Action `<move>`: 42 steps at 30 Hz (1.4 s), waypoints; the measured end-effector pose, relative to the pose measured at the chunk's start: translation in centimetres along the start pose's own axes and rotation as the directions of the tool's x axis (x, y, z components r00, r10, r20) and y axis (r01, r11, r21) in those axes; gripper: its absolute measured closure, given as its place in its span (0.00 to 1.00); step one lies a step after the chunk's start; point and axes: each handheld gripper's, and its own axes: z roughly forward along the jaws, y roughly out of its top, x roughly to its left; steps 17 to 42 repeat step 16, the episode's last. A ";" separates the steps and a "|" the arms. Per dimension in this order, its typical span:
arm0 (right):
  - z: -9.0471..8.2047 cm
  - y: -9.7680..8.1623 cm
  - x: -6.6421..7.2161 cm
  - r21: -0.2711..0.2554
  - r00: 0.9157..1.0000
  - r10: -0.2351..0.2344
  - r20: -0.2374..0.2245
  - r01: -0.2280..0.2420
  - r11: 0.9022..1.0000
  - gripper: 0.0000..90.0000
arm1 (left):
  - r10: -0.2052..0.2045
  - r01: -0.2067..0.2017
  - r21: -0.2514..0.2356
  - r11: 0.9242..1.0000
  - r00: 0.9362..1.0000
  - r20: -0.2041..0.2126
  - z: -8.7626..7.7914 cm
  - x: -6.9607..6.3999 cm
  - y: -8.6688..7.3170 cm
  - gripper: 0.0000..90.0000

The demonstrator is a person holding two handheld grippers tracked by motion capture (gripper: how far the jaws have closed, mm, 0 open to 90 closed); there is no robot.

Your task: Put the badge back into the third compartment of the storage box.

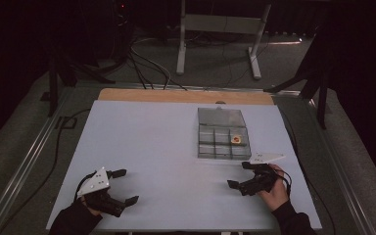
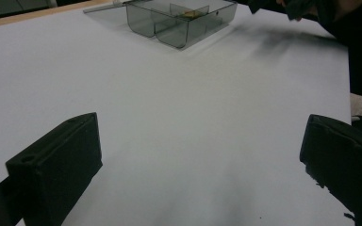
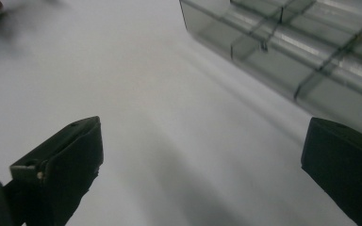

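A clear grey compartment box (image 1: 223, 141) with its lid folded back stands right of the table's centre. One small yellow and red item (image 1: 236, 140) lies in a right-hand compartment. My left gripper (image 1: 126, 186) rests near the front left edge, open, with nothing between its jaws. My right gripper (image 1: 240, 175) sits just in front of the box, open and empty. The box (image 2: 179, 21) appears far off in the left gripper view, and the box (image 3: 287, 52) looms close at upper right in the right gripper view.
The white table top (image 1: 152, 147) has a wooden strip (image 1: 186, 96) along its far edge. Beyond it stand a metal frame (image 1: 220, 34) and cables (image 1: 147, 68) on the floor. Dark stands flank both sides.
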 end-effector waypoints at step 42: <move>-1.3 -3.0 -1.3 -0.019 0.999 0.016 0.030 -0.015 1.000 0.00 | -0.001 0.001 0.003 1.000 1.000 0.005 0.1 0.0 0.0 0.00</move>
